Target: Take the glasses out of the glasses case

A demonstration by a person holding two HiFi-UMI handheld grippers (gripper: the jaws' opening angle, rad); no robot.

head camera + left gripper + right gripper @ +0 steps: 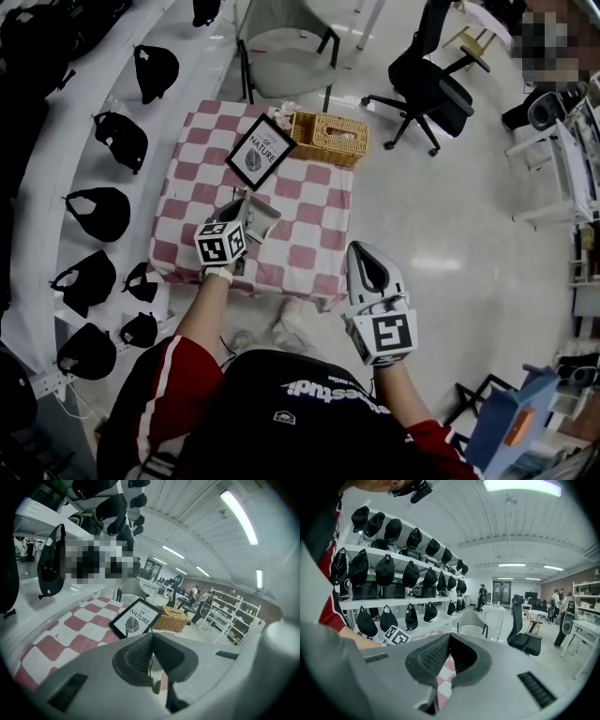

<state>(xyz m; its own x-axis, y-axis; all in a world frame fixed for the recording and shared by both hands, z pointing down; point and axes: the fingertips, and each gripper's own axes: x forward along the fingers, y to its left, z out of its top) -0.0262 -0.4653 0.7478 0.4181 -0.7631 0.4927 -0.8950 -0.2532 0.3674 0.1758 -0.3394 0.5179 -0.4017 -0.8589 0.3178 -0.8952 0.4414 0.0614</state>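
My left gripper (253, 214) hangs over the front left of the checked tablecloth (314, 234). A small grey thing with a dark edge, apparently the glasses case (268, 218), sticks out at its tips. In the left gripper view the left gripper (151, 638) has its jaws pressed together, with only a thin dark line in the seam; the case itself is hidden below them. No glasses show in any view. My right gripper (367, 253) floats off the table's front right corner, and the right gripper view shows the right gripper (449, 637) shut on nothing.
A black-framed leaf print (261, 150) leans at the back of the table beside a wicker basket (328, 138). White shelves with black caps (98, 211) run along the left. A grey chair (281, 42) and a black office chair (427, 89) stand beyond.
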